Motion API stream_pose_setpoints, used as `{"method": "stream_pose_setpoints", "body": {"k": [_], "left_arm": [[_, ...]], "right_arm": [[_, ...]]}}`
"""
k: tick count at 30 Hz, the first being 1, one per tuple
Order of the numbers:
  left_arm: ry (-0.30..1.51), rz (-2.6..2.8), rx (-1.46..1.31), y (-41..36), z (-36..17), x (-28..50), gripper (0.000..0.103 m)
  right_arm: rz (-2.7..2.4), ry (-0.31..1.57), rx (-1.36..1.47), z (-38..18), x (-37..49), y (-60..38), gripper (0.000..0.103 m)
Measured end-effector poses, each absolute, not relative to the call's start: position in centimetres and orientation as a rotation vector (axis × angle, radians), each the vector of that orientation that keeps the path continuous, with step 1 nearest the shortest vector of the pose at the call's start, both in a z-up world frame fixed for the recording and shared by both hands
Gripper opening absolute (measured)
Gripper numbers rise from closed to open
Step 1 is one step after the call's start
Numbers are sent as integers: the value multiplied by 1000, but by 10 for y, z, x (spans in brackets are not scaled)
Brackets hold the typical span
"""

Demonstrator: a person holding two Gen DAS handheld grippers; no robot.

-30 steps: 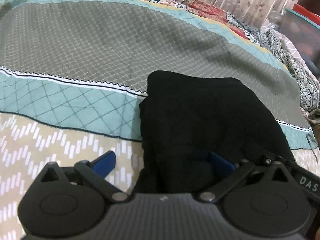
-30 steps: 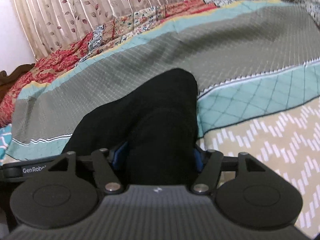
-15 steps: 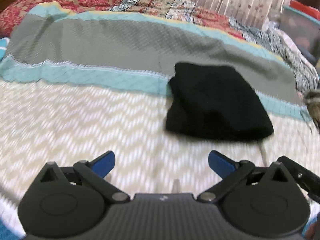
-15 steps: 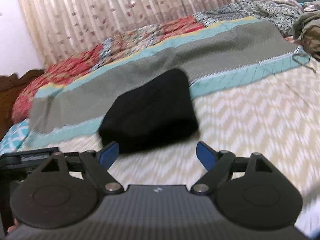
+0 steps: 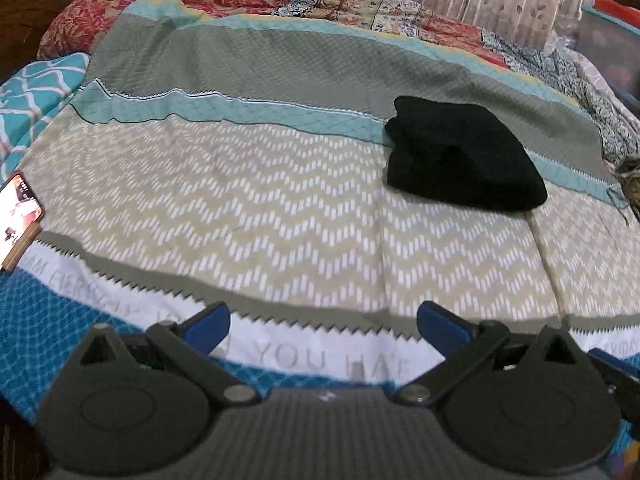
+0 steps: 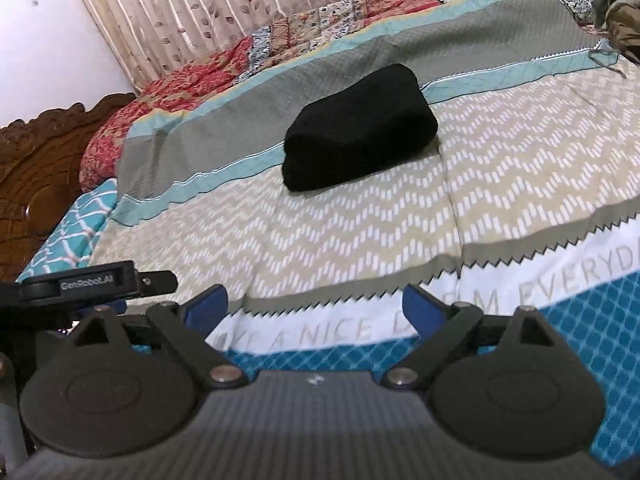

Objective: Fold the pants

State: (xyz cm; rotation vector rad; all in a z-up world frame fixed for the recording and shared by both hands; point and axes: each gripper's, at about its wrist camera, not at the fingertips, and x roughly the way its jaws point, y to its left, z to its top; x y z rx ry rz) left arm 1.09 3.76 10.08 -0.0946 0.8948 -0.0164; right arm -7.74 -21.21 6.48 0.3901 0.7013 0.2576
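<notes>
The black pants (image 5: 460, 156) lie folded into a compact bundle on the patterned bedspread (image 5: 248, 208), right of centre and far from me. They also show in the right wrist view (image 6: 360, 128), mid-bed. My left gripper (image 5: 323, 326) is open and empty, well back from the pants above the bed's near edge. My right gripper (image 6: 315, 306) is open and empty too, also far back. Part of the left gripper (image 6: 96, 282) shows at the left of the right wrist view.
A lit phone (image 5: 18, 216) lies at the bed's left edge. A carved wooden headboard (image 6: 36, 168) stands at the left. Curtains (image 6: 224, 4) hang behind the bed. Crumpled clothes (image 6: 620, 8) lie at the far right, with a dark box (image 5: 612, 40) beyond.
Both grippers let go of the folded pants and pulled back toward the near edge of the bed. The pants stay where they were set down.
</notes>
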Motion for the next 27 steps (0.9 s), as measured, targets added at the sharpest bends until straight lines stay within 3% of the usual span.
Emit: {"method": "stream_pose_setpoints", "body": {"k": [27], "left_arm": [[867, 6, 157, -11, 106, -6, 103]], "right_arm": [[234, 763, 437, 57, -98, -216, 96]]}}
